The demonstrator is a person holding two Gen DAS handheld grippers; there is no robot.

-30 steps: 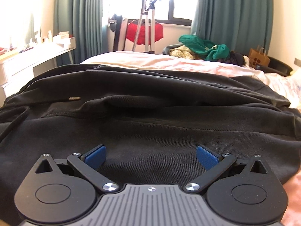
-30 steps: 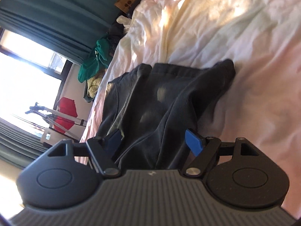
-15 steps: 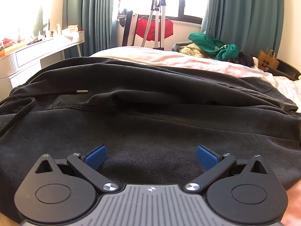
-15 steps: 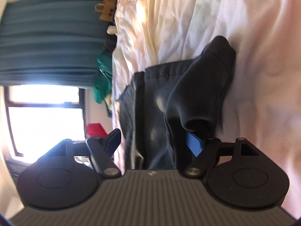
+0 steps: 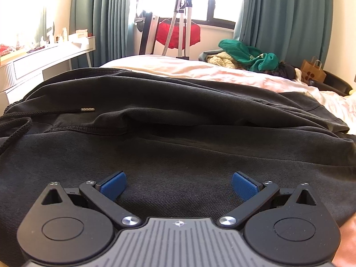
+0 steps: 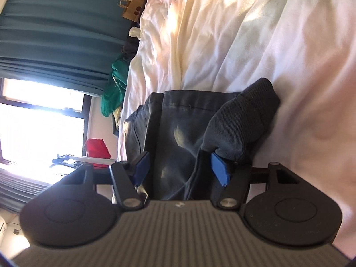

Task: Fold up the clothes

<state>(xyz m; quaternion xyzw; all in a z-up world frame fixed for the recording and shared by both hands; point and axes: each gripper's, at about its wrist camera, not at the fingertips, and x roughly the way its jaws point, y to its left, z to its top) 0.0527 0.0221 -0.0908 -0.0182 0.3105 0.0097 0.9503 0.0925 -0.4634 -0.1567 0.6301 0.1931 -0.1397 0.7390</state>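
Two tools are at a black hoodie [image 5: 178, 133] spread across the bed [image 6: 255, 44]. Left tool [image 5: 178, 185] sits wide open, low over the dark cloth, gripping nothing. Right tool [image 6: 180, 166] is open too, its fingers straddling gathered fabric beside the ribbed cuff [image 6: 242, 122]. Farther off, a drawstring [image 5: 20, 122] trails left; green clothes [image 5: 249, 54] lie beyond.

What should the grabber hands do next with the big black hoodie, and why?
Probably close the right gripper on the fabric between its open jaws, then carry it across. The black hoodie lies spread on the bed, its ribbed cuff bunched beside one finger, while the left gripper rests open.
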